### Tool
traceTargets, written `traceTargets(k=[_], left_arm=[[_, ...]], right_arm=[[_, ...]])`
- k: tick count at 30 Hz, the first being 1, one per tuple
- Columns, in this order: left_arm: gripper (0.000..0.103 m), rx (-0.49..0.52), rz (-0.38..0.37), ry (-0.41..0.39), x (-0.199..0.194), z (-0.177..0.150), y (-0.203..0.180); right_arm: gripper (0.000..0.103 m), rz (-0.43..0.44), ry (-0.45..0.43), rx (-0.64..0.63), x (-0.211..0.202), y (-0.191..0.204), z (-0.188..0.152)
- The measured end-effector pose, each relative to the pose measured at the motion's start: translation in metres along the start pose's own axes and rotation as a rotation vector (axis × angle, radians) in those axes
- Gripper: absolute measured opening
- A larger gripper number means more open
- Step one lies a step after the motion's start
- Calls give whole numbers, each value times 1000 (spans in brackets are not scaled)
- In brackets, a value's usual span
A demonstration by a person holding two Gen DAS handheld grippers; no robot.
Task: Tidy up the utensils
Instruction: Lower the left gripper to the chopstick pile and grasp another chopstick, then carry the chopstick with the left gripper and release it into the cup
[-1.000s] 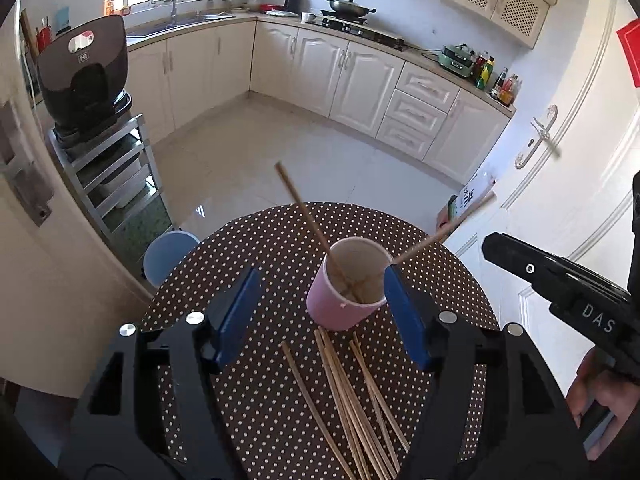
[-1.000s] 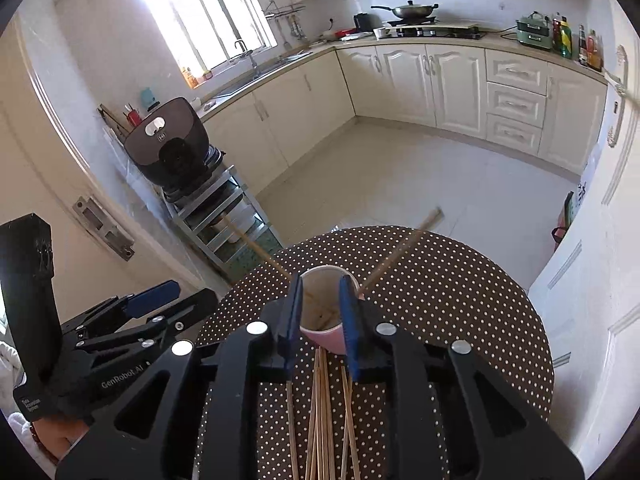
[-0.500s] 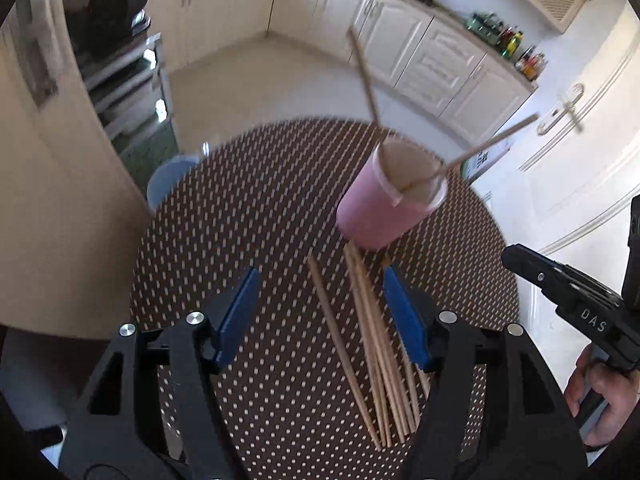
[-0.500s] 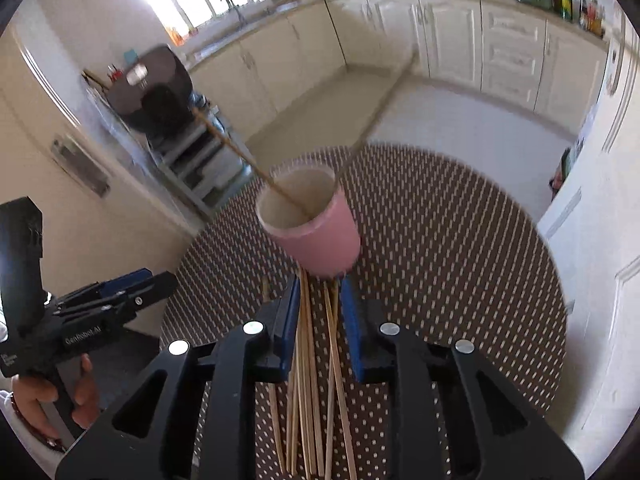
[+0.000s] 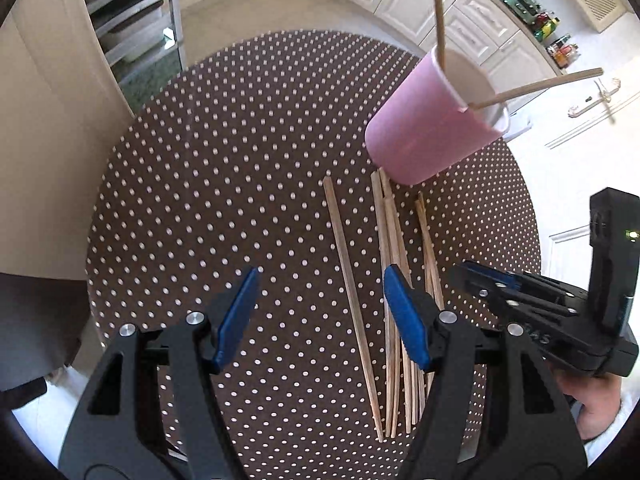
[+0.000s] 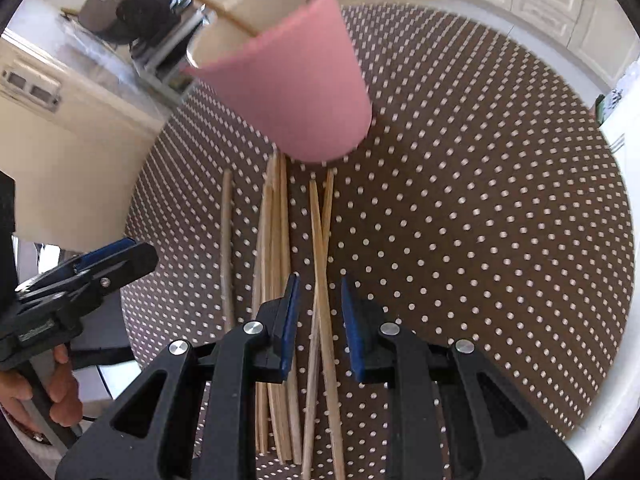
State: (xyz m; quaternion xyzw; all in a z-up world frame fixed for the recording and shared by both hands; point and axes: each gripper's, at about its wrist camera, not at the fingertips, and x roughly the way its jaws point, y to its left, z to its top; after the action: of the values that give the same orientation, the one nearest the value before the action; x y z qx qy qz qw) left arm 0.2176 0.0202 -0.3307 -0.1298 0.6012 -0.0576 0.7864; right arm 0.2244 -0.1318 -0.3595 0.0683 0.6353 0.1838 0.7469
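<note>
A pink cup (image 5: pixel 432 128) stands on the round brown dotted table (image 5: pixel 224 152) with two chopsticks leaning out of it. Before the cup lie several loose wooden chopsticks (image 5: pixel 390 256). My left gripper (image 5: pixel 320 312) is open and low over the table, with a single chopstick (image 5: pixel 346 272) lying between its fingers. In the right wrist view, my right gripper (image 6: pixel 320 316) stands narrowly open over two crossed chopsticks (image 6: pixel 320 236); its pads do not touch them. A bundle of chopsticks (image 6: pixel 274 240) lies left of that pair, below the cup (image 6: pixel 296 92). Each gripper shows in the other's view: the right gripper (image 5: pixel 472 276), the left gripper (image 6: pixel 136 252).
A metal shelf rack (image 5: pixel 136 20) stands beyond the table's far left edge, with a black appliance (image 6: pixel 132 12) on top. White kitchen cabinets (image 5: pixel 460 12) line the far wall. A beige wall (image 5: pixel 40 128) runs close to the table's left. A person's hand (image 6: pixel 44 392) grips the left tool.
Both grippers have come down toward the table and tipped more steeply downward. The cup has slid to the top of both views; the loose chopsticks now lie between the fingers. Jaw widths are unchanged.
</note>
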Motion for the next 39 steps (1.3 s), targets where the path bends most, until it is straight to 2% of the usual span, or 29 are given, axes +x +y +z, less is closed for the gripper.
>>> traceTargets(k=[5,9,14,21,24,26,31,34,39], left_arm=[[64,-19,2,23,16,2,-2],[64,-34,13,38,34,3,-10],[64,-42,34,49,53,11,-18],[62,-41,106,70,82,30,-29],[55,1,180,81,93,41,-41],[36,39,244,76,98,47,-50],[10,13,223,61,97,52,-49],[7,-8,194,58,93,53,-44],[6,-24,120,4,69,49,-37]], right_arm=[[20,26,60,-11,21,-6,4],[5,50,67,-38,28,-7,9],[5,71,58,-13,15,-23,16],[5,91,50,17,4,-54,28],[5,100,47,15,-4,-63,33],[5,111,42,19,-9,-64,30],[5,121,17,13,-32,-70,36],[6,124,1,7,-44,-72,40],[5,119,-30,5,-67,-74,42]])
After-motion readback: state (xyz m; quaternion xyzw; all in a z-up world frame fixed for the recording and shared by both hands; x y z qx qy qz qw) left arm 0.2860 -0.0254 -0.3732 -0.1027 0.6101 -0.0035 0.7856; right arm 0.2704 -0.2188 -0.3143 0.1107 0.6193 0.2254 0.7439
